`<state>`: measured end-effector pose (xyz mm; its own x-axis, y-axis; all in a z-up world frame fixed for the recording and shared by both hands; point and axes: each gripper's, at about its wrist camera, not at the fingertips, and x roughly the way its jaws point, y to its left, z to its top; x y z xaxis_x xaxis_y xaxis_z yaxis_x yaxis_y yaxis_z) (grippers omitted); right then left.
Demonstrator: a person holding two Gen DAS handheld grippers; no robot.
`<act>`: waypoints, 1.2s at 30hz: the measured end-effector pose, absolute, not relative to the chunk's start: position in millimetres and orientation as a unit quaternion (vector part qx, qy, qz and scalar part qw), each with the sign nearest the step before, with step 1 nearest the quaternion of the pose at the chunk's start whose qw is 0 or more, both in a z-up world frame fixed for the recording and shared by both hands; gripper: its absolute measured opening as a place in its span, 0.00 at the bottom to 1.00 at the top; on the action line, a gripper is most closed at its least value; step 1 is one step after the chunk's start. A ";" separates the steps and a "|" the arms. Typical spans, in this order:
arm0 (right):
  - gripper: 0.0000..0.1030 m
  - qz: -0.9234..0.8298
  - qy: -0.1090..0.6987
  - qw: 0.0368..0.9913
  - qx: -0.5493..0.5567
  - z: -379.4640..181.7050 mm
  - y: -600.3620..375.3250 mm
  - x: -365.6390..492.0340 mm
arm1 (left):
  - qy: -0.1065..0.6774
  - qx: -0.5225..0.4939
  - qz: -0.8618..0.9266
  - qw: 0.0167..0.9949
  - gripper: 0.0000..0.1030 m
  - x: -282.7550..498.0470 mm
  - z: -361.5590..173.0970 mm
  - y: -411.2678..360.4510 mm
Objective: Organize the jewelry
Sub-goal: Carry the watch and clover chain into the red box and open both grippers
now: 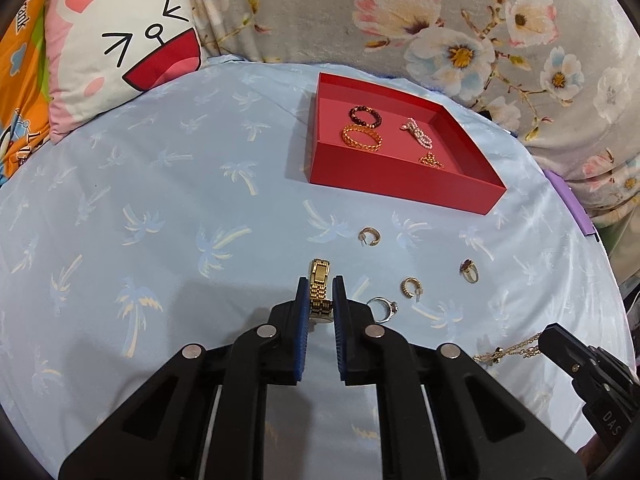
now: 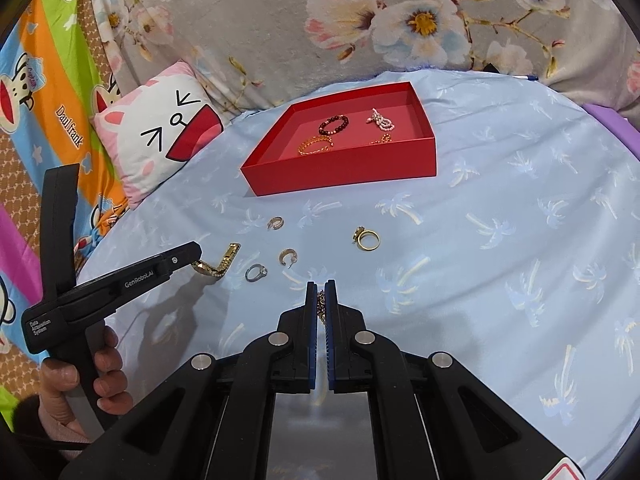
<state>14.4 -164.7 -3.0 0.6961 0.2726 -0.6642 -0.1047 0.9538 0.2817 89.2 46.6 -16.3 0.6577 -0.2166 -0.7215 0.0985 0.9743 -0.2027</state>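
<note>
My left gripper (image 1: 321, 285) is shut on a gold watch (image 1: 320, 276), whose band sticks up past the blue pads and hangs just over the cloth. From the right wrist view the left gripper (image 2: 197, 255) holds the watch (image 2: 222, 260) at its tip. My right gripper (image 2: 320, 286) is shut on a thin gold chain necklace (image 2: 321, 305); the left wrist view shows the chain (image 1: 508, 350) trailing from the right gripper (image 1: 543, 339). The red tray (image 1: 400, 186) (image 2: 340, 170) holds a dark bead bracelet (image 1: 365, 117), a gold bracelet (image 1: 361, 139) and a pearl piece (image 1: 418, 132).
Loose on the blue palm-print cloth lie two gold hoop earrings (image 1: 369, 236) (image 1: 411, 287), a gold ring with a stone (image 1: 469, 271) and a silver ring (image 1: 382, 307). A cat-face cushion (image 1: 124, 48) sits at the back left. Floral fabric rises behind the tray.
</note>
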 end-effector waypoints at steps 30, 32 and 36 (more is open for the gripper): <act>0.03 0.106 0.263 0.955 0.090 104.4 -192.5 120.8 | 0.309 -0.063 -0.154 0.936 0.10 172.9 113.3 10.4; 0.03 0.107 0.263 0.954 0.095 104.2 -193.2 137.7 | 0.308 -0.064 -0.156 0.936 0.10 188.7 114.7 6.8; 0.03 0.105 0.272 0.951 0.103 97.3 -193.7 170.1 | 0.312 -0.062 -0.152 0.936 0.10 217.7 109.1 -2.4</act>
<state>170.1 -193.7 97.3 0.8296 0.2565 -0.4960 -0.1446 0.9567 0.2527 217.7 -2.4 109.1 0.7594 -0.3233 -0.5647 0.2459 0.9461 -0.2109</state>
